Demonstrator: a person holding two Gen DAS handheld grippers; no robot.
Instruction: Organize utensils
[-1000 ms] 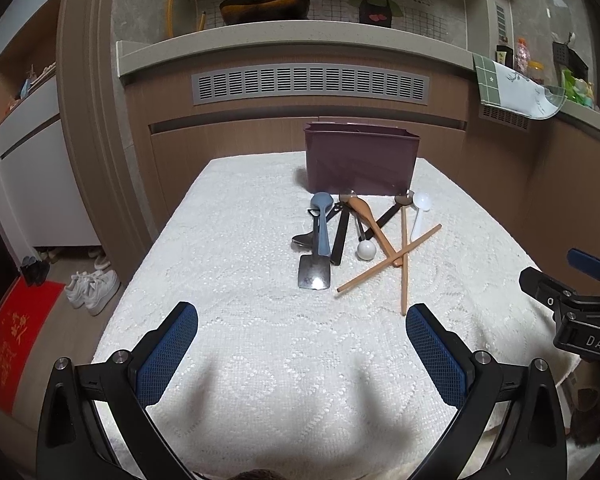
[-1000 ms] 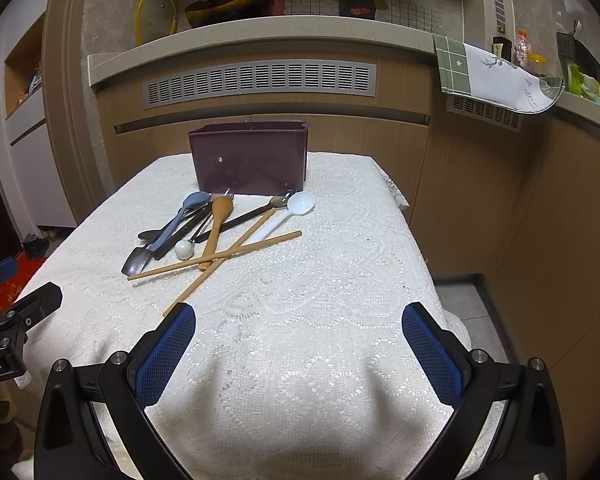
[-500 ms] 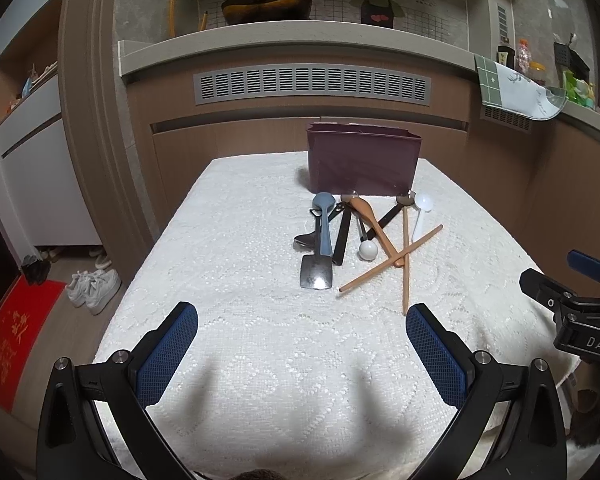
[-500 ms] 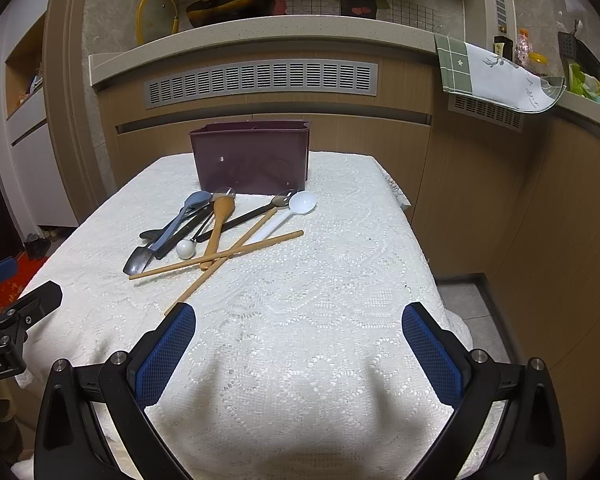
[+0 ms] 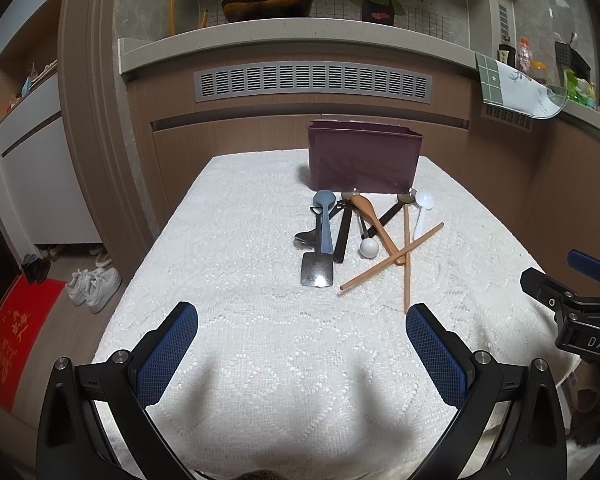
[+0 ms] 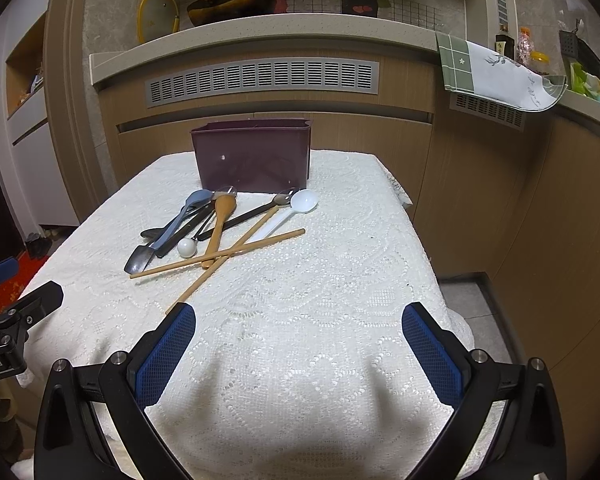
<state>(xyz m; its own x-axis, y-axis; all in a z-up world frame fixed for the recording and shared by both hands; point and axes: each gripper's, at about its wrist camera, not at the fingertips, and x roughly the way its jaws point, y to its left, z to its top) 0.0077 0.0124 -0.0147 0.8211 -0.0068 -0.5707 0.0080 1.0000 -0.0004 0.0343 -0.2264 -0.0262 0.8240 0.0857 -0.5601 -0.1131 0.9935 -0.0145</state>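
A pile of utensils lies on the white lace tablecloth (image 5: 260,340) in front of a dark purple holder box (image 5: 364,162) (image 6: 254,156): a blue spoon (image 5: 325,216) (image 6: 184,216), a wooden spoon (image 5: 374,220) (image 6: 219,224), a white spoon (image 5: 422,212) (image 6: 290,212), crossed wooden chopsticks (image 5: 392,260) (image 6: 220,256), a metal spatula (image 5: 317,272), and dark-handled pieces. My left gripper (image 5: 300,332) hovers open over the near cloth, short of the pile. Wide open too is my right gripper (image 6: 298,330), its left fingertip close to a chopstick end.
The table's right edge drops to the floor beside wooden cabinets (image 6: 500,200). A counter ledge (image 5: 300,36) runs behind the table. Shoes (image 5: 94,284) and a red mat (image 5: 8,340) lie on the floor at left. Each gripper shows in the other's view, at the frame side (image 5: 580,312) (image 6: 12,320).
Both grippers have drifted slightly forward toward the utensil pile; the utensils have not moved and both grippers stay open.
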